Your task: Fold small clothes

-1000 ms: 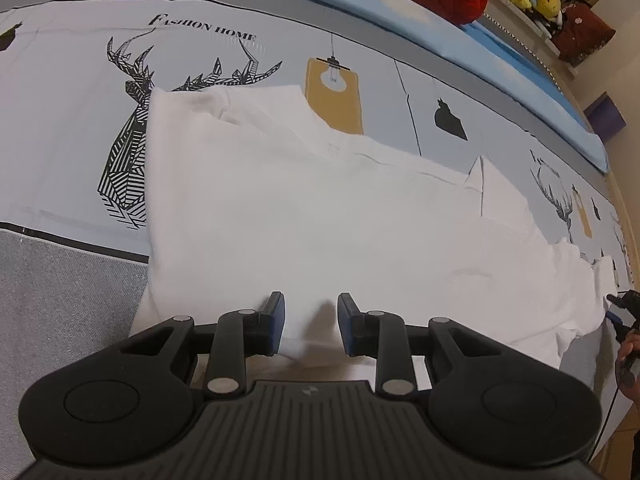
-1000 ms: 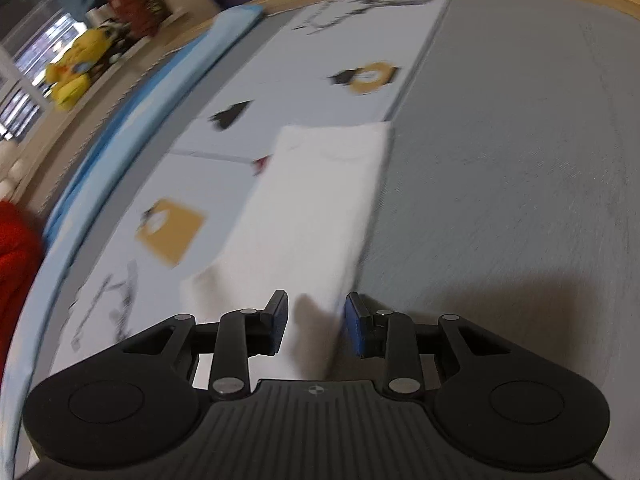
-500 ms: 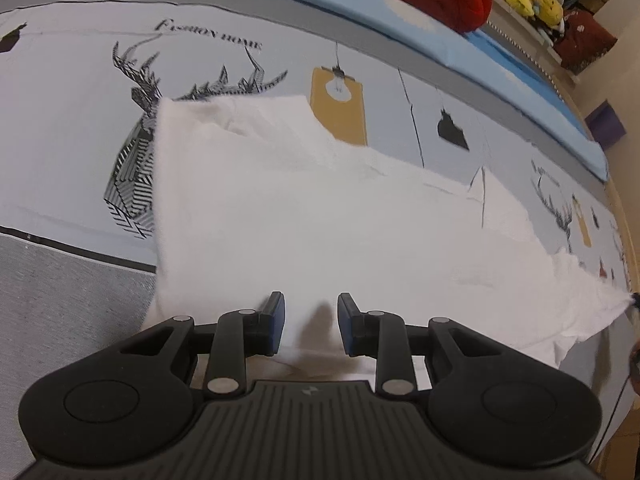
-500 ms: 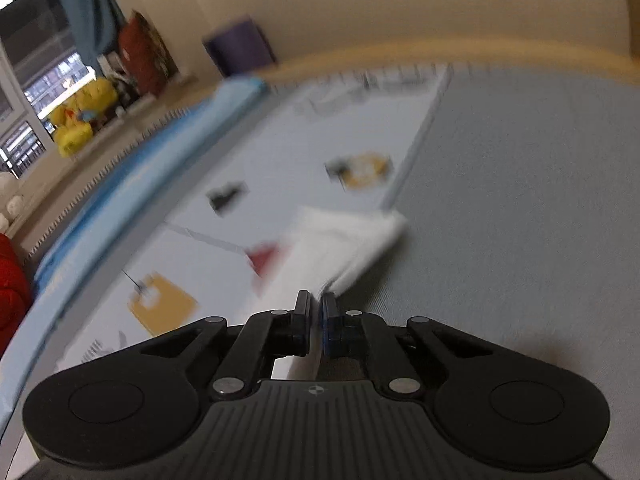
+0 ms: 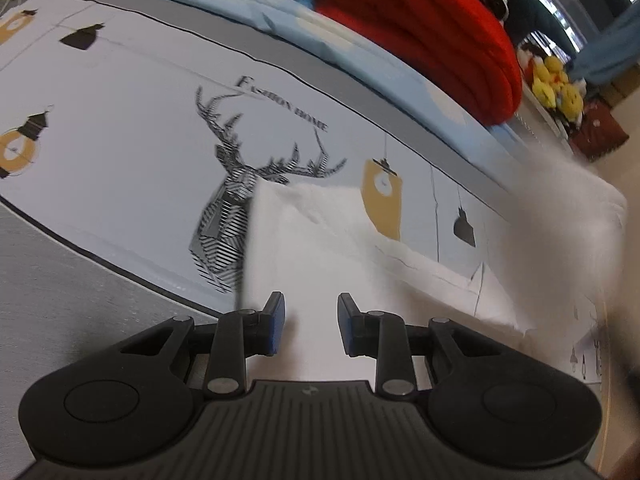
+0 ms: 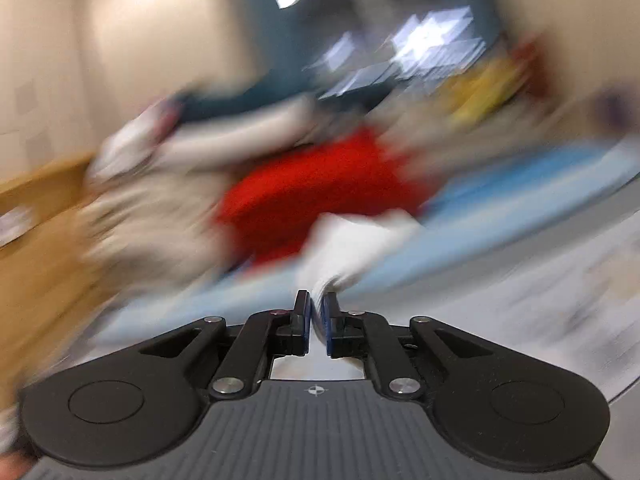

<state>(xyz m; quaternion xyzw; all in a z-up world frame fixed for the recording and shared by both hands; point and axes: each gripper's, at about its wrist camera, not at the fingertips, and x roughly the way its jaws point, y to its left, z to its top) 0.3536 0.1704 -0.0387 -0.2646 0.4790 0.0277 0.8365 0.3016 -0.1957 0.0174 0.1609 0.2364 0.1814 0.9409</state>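
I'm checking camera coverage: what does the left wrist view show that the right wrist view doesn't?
Only the left wrist view shows the open left gripper over the flat white cotton garment and the deer print. Only the right wrist view shows the right gripper shut on white fabric. Both show the red folded blanket.

Left hand-held gripper agape, right hand-held gripper pinched tight.
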